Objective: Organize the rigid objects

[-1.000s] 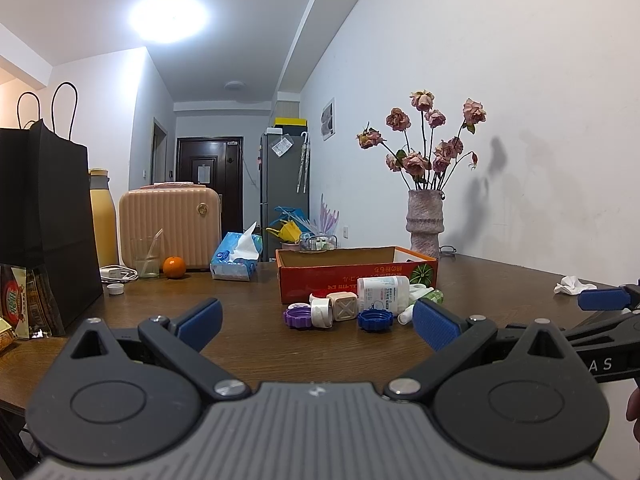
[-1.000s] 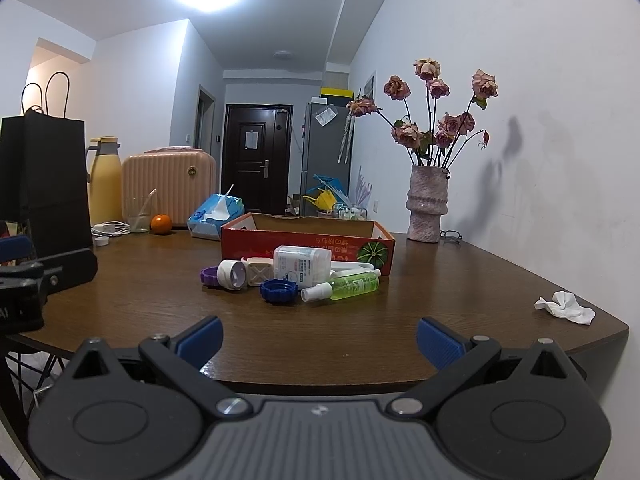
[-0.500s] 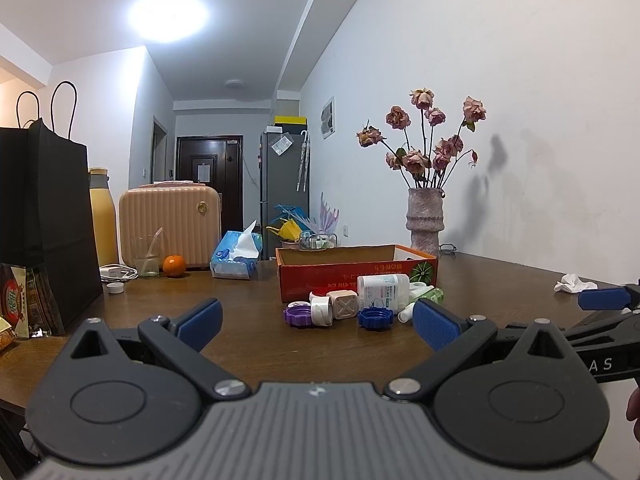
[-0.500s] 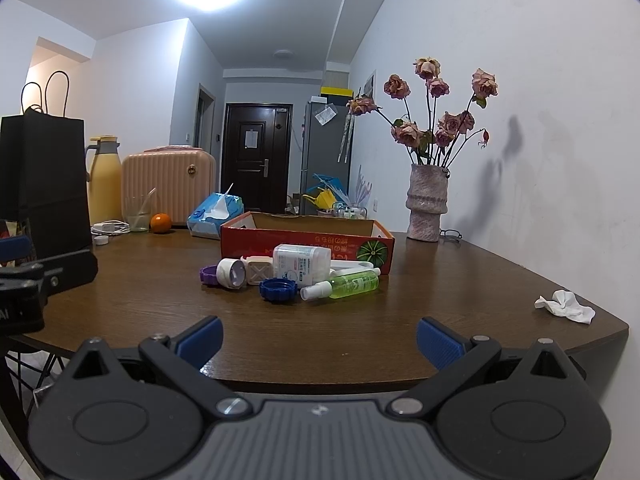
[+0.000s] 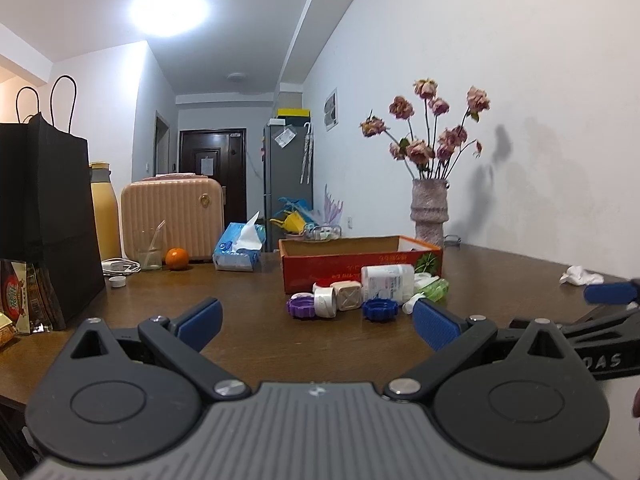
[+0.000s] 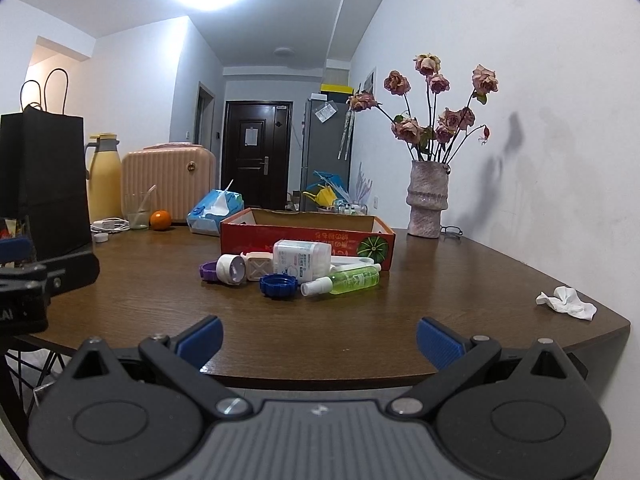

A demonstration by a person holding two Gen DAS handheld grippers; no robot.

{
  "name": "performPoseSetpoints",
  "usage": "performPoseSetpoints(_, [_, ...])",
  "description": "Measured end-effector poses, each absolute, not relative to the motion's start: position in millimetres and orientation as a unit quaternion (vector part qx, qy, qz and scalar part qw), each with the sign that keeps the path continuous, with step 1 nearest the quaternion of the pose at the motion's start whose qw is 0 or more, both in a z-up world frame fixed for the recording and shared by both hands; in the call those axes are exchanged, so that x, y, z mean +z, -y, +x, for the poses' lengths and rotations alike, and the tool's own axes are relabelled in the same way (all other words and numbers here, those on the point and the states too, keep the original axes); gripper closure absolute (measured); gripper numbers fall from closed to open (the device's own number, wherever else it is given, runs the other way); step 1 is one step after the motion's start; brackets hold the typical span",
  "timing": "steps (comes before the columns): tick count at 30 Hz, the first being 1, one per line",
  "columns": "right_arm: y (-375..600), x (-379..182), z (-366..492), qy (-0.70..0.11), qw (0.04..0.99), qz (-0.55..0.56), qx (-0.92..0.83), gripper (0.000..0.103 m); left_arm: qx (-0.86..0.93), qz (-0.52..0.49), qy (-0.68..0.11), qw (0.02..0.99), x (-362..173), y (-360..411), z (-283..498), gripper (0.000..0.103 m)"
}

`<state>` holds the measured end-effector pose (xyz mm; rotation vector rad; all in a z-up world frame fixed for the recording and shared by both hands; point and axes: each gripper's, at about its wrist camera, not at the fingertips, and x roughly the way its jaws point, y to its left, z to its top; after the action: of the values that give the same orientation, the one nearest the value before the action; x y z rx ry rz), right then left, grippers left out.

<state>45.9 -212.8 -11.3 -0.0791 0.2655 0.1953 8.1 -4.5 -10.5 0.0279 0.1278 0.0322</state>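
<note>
Both tools hover at the near edge of the brown surface (image 6: 460,280): the left hand-held gripper (image 5: 316,320) and the right hand-held gripper (image 6: 318,338) each have their blue pads spread wide, with nothing between them. Ahead on the surface stands a red cardboard box (image 6: 304,236), open at the top; its inside is hidden from this low angle. Just in front of the box lies a cluster of small items: a purple cap (image 6: 208,271), a white cap (image 6: 231,269) on its side, a beige cube-shaped piece (image 6: 258,266), a white bottle (image 6: 302,259), a blue cap (image 6: 279,285) and a green spray bottle (image 6: 348,280) lying flat. All are outside the box, close together. A crumpled tissue (image 6: 566,302) sits well apart, to the right. Compared with a second ago, nothing in the cluster has shifted, and both grippers stay as wide and about where they were.
</note>
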Motion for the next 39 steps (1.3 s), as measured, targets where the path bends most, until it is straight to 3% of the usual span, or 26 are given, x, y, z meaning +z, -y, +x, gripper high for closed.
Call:
performPoseSetpoints(12, [221,-31,133,-0.162,0.984,-0.005,0.072,0.000,0.026,-0.003,-0.156,0.987,-33,3,92,0.000])
performPoseSetpoints(17, [220,-31,168,-0.168,0.982,-0.001,0.088,0.000,0.037,-0.027,-0.161,0.986,-31,-9,129,0.000])
performPoseSetpoints(23, [208,-29,211,-0.199,0.964,0.015,0.177,0.000,0.035,-0.020,-0.190,0.981,-23,-22,179,0.000])
performPoseSetpoints(28, [173,-28,245,-0.234,0.951,-0.030,0.199,0.000,0.032,-0.013,-0.208,0.978,-21,-33,213,0.000])
performPoseSetpoints(35, [145,-34,293,-0.266,0.935,-0.036,0.230,0.029,0.023,0.008,-0.210,0.977,-16,-49,250,0.000])
performPoseSetpoints(39, [131,-36,314,-0.277,0.931,-0.047,0.232,0.032,0.010,0.012,-0.221,0.975,-20,-52,267,0.000])
